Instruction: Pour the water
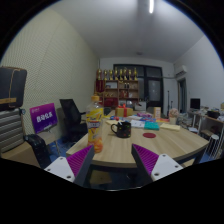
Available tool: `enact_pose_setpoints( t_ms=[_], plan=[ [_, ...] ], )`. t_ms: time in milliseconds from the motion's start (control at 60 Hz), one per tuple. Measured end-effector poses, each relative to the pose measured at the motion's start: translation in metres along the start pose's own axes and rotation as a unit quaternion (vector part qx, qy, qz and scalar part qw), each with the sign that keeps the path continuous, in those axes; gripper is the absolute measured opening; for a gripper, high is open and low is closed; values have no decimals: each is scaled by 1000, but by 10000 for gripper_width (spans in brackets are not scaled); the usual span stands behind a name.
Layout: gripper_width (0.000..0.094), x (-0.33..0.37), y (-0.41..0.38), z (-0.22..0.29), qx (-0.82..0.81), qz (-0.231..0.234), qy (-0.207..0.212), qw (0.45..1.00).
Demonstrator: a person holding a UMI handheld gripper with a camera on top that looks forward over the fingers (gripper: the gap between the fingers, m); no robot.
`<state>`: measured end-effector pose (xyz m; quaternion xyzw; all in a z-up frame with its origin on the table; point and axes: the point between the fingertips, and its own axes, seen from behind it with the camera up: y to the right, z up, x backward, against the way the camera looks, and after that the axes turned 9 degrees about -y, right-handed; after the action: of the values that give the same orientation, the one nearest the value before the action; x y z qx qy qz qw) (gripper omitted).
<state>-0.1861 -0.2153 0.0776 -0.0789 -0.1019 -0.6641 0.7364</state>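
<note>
My gripper is open and empty, with its two purple-padded fingers spread wide at the near edge of a wooden table. A tall bottle with a yellow label and orange drink stands on the table just beyond the left finger. A dark mug stands further back, near the table's middle. Nothing is between the fingers.
Small cups and boxes lie on the far part of the table. A black office chair and a purple sign stand at the left. Shelves with bottles line the back wall. Desks stand at the right.
</note>
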Motion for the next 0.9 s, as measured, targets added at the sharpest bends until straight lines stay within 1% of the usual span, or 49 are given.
enact_pose_setpoints(
  t_ms=[117,250,317,367,417,433,500,567,583,650,667,700,733,750,767,783,850,900],
  plan=[
    [816,-55,-36,6,-9,10,4,1000],
    [811,-111,-54,21,-3,-11,4,1000],
    [811,-135,-64,28,-6,-13,4,1000],
    [813,-152,-69,38,-5,-13,12,1000],
    [804,-165,-74,48,0,-25,21,999],
    [787,-169,-74,50,3,-29,21,999],
    [495,-184,-69,51,13,-53,16,998],
    [479,-189,-63,53,-1,-54,20,998],
    [466,-190,-65,53,1,-52,20,998],
    [462,-192,-70,55,16,-44,20,999],
    [426,-193,-70,55,20,-43,18,999],
    [427,-194,-71,55,26,-38,16,999],
    [377,-196,-73,57,35,-33,15,999],
    [375,-198,-74,57,39,-31,14,999],
    [339,-200,-78,57,44,-29,12,999],
    [303,-202,-79,57,48,-24,12,999],
    [308,-212,-85,68,20,1,12,1000],
    [308,-223,-96,80,-41,28,9,999]
  ],
)
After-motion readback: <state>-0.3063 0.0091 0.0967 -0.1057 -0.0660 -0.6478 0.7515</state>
